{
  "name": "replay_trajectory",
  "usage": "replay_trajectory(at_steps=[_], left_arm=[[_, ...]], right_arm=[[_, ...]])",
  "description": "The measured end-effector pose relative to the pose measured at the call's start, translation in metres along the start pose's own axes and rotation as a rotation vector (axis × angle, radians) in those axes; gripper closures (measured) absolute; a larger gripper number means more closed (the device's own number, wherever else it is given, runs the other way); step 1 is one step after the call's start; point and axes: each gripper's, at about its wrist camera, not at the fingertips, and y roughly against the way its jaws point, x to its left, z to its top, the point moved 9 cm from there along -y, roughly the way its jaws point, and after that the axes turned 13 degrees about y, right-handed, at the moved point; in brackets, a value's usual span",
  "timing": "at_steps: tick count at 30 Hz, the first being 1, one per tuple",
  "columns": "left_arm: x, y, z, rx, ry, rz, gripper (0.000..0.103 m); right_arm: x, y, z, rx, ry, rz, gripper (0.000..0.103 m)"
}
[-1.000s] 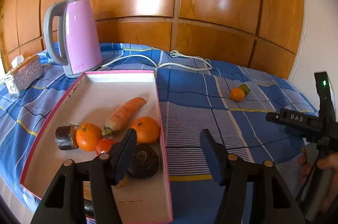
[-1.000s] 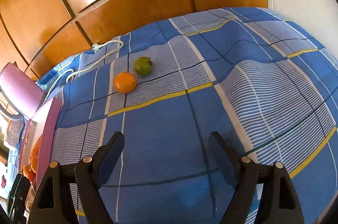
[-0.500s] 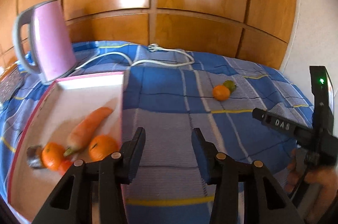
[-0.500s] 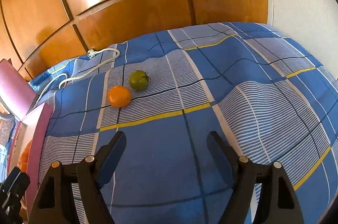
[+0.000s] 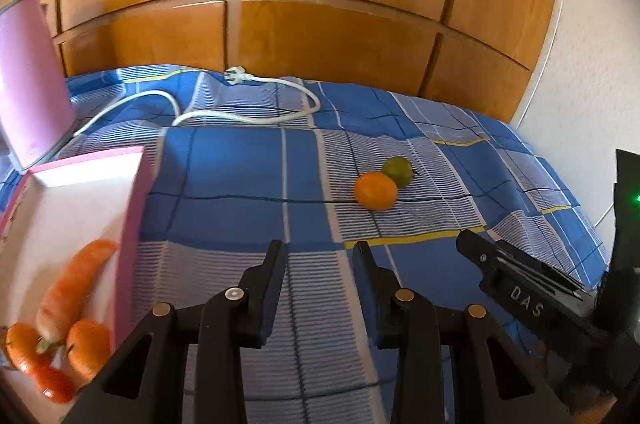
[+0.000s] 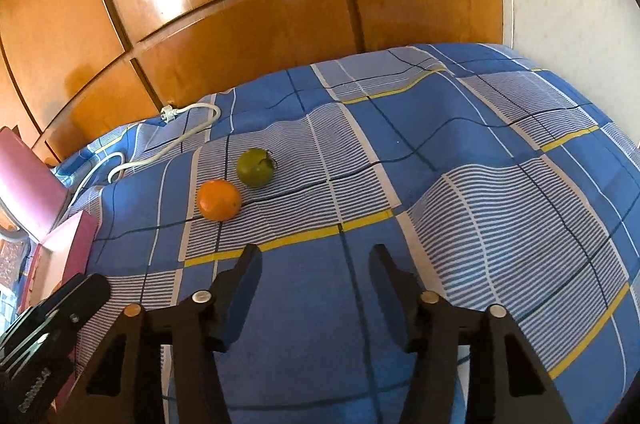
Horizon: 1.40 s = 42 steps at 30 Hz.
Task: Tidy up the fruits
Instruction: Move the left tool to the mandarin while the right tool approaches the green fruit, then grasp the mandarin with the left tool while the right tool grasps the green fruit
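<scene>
Orange [image 6: 219, 199] and green fruit [image 6: 255, 167] lie seemingly touching on the bed [image 6: 480, 183]; left gripper [image 5: 320, 256] and right gripper [image 6: 314, 260] hover released, empty.

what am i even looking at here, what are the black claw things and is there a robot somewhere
No robot: a person holds a two-finger clamp in each hand, and each clamp carries a wide-angle camera looking along its fingers. One picture is from the left gripper, the other from the right gripper. Both are open and hold nothing. They hover over a blue checked cloth where an orange and a green fruit lie side by side. At the left stands a pink tray with a carrot and more oranges, beside a pink kettle with its white cord.
</scene>
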Motion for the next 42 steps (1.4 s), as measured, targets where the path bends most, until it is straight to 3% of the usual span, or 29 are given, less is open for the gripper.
replay_trajectory(at_steps=[11,19,29,37,38,42], left_arm=[[-0.028,-0.036,0.007,0.043,-0.009,-0.046,0.068],[-0.039,-0.057,0.013,0.056,-0.034,-0.058,0.068],[-0.052,-0.082,0.017,0.090,-0.044,-0.064,0.051],[-0.054,-0.101,0.026,0.109,-0.037,-0.043,0.051],[-0.053,-0.104,0.026,0.118,-0.033,-0.040,0.062],[-0.048,-0.102,0.024,0.126,-0.012,-0.053,0.064]], right_arm=[[-0.012,-0.006,0.008,-0.006,-0.056,0.012,0.053],[-0.016,-0.016,0.023,0.000,-0.096,0.089,0.053],[-0.019,-0.027,0.028,0.014,-0.125,0.129,0.053],[-0.018,-0.029,0.038,0.004,-0.104,0.125,0.053],[-0.018,-0.030,0.039,0.004,-0.103,0.124,0.053],[-0.016,-0.033,0.042,0.008,-0.104,0.130,0.053]])
